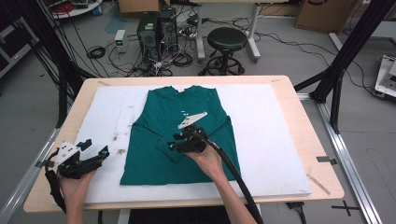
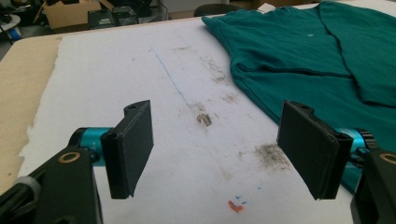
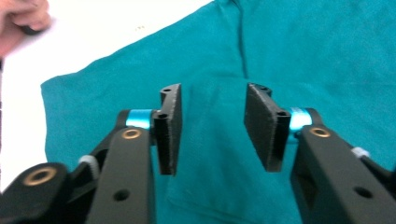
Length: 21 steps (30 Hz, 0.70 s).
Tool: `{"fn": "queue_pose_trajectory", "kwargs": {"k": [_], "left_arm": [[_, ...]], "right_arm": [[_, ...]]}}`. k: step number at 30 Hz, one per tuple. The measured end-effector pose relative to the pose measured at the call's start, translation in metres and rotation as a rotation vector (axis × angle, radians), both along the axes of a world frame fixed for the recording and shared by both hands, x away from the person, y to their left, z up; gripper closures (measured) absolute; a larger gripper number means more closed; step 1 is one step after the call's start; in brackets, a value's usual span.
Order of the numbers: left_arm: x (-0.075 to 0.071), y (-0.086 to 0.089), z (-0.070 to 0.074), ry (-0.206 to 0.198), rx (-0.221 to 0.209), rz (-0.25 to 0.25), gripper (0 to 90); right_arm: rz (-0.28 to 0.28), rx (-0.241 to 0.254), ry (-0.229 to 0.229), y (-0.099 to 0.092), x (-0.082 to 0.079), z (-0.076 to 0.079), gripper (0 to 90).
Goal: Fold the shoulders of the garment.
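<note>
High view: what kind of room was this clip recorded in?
Most likely a robotics lab or workshop rather than a home. Behind the wooden table there are computer towers on the floor amid loose cables, black metal rig frames beside the table, a black stool and cardboard boxes.

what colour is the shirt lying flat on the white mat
Teal green, plain with no pattern: the short-sleeved cloth shirt shows best in the high view.

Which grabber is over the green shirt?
The right gripper is over the green shirt; the left gripper hovers over the bare white mat.
</note>
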<state>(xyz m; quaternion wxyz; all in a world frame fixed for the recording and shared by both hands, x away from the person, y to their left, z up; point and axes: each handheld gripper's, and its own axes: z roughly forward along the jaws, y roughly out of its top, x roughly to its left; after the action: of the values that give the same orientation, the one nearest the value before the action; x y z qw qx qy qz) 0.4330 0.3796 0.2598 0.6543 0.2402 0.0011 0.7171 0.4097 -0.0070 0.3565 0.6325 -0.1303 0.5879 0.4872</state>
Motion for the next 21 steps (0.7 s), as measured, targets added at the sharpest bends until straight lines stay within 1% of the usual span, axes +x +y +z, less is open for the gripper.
{"fn": "queue_pose_trajectory", "kwargs": {"k": [2,3,4,5,7,8,12,15,19,21], "left_arm": [[0.0,0.0,0.0,0.001,0.0,-0.002,26.9],[0.0,0.0,0.0,0.0,0.001,-0.002,27.0],[0.0,0.0,0.0,0.0,0.002,-0.001,26.9],[0.0,0.0,0.0,0.0,0.003,-0.002,26.9],[0.0,0.0,0.0,-0.001,0.003,0.0,27.0],[0.0,0.0,0.0,-0.001,0.004,-0.002,27.0],[0.0,0.0,0.0,-0.003,0.005,-0.002,27.0],[0.0,0.0,0.0,-0.003,0.008,-0.004,26.9],[0.0,0.0,-0.001,-0.005,0.016,-0.005,27.0],[0.0,0.0,-0.001,-0.007,0.015,-0.004,27.0]], "right_arm": [[-0.035,0.017,-0.026,-0.001,0.0,-0.002,44.7],[-0.05,0.036,-0.048,-0.003,0.0,-0.003,39.7],[-0.06,0.051,-0.062,-0.005,0.001,-0.005,35.8],[-0.067,0.069,-0.072,-0.007,0.002,-0.006,31.3],[-0.077,0.095,-0.086,-0.013,0.003,-0.007,26.8],[-0.071,0.115,-0.091,-0.017,0.004,-0.008,24.0],[-0.043,0.157,-0.088,-0.032,0.003,-0.011,21.2],[-0.008,0.185,-0.106,-0.05,0.001,-0.015,21.0],[0.022,0.214,-0.132,-0.074,-0.003,-0.021,21.1],[0.035,0.243,-0.147,-0.09,-0.005,-0.024,21.1]]}}
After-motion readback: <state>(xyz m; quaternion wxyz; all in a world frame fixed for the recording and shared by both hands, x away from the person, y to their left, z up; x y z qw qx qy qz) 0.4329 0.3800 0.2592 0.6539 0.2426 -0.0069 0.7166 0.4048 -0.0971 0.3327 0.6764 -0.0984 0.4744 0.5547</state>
